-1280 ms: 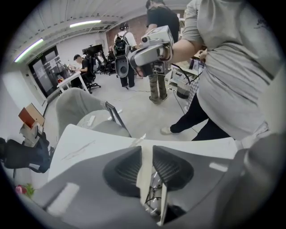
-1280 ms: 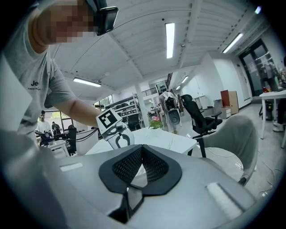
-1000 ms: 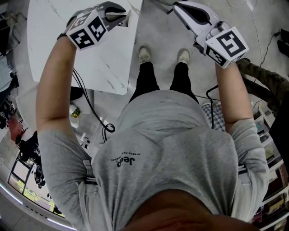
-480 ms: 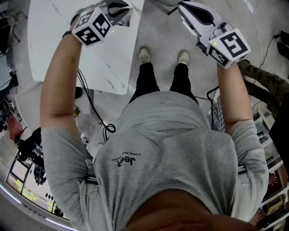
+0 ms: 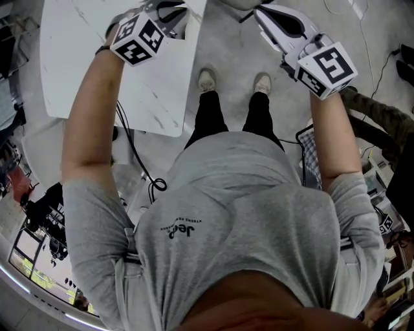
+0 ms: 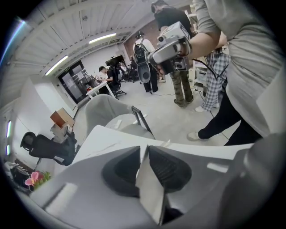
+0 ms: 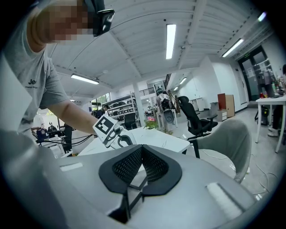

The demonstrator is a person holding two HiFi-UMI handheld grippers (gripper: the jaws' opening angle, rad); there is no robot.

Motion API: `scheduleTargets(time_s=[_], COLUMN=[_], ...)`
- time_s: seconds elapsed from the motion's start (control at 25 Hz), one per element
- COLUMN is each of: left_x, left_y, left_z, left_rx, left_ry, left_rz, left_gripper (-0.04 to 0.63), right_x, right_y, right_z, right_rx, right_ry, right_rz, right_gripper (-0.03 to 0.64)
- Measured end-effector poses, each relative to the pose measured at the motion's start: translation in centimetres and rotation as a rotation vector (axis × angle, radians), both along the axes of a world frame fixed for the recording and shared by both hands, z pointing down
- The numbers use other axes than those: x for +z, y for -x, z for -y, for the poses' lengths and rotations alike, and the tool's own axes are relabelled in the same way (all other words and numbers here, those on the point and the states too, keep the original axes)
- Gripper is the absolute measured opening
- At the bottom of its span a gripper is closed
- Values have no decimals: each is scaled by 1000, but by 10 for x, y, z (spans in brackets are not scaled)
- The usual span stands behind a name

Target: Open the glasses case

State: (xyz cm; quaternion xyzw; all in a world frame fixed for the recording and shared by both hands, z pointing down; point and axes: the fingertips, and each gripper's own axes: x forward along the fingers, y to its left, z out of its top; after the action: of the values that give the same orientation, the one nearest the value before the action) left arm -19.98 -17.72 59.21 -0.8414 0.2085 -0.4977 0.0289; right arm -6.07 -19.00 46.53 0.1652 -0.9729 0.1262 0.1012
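No glasses case shows in any view. My left gripper (image 5: 167,11) hangs over the near corner of the white marble table (image 5: 90,77), tilted down. In the left gripper view its jaws (image 6: 144,156) stand a narrow slit apart with nothing held; the table's edge (image 6: 111,138) shows through the slit. My right gripper (image 5: 264,15) is held over the bare floor, right of the table, about level. In the right gripper view its pads (image 7: 142,154) meet at the tips, empty. Each gripper shows in the other's view: the right gripper (image 6: 172,47) and the left gripper (image 7: 111,132).
The person's shoes (image 5: 207,79) stand on the grey floor beside the table. Black cables (image 5: 139,168) trail under the table's corner. A grey shell chair (image 6: 105,112) and a black office chair (image 7: 194,116) stand by the table. People (image 6: 178,85) stand farther back.
My left gripper has shifted a little to the right and farther over the table's corner. The right gripper has stayed where it was.
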Motion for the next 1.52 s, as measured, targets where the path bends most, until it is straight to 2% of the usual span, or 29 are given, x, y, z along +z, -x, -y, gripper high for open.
scheduleTargets(time_s=[0.32,0.48,0.76,0.92,1.04,1.4,1.52], left_x=[4,2,-13,-46,-87,-230,-265], left_y=[1,5,15,15,4,-64,-85], left_z=[16,18,14,13,15,16,10], left_rx=[-113,-134,-229,-301,-324,-358,-362], left_ry=[-71,-78,-46,-72,-113,-215,-236], left_rz=[-13,-14,-105,-198,-279,-586,-664], left_gripper=[95,102,194,210,212,210,210], right_x=[-6,-13,-23,-45,-71,-164,-193], right_y=[-6,-8,-15,-22,-31,-84,-108], right_z=[0,2,6,7,14,23,21], right_rx=[5,9,22,31,46,127,168], right_ry=[-3,-11,-27,-34,-71,-172,-195], right_rz=[5,5,9,4,11,27,35], right_gripper=[3,3,3,3,3,3,3])
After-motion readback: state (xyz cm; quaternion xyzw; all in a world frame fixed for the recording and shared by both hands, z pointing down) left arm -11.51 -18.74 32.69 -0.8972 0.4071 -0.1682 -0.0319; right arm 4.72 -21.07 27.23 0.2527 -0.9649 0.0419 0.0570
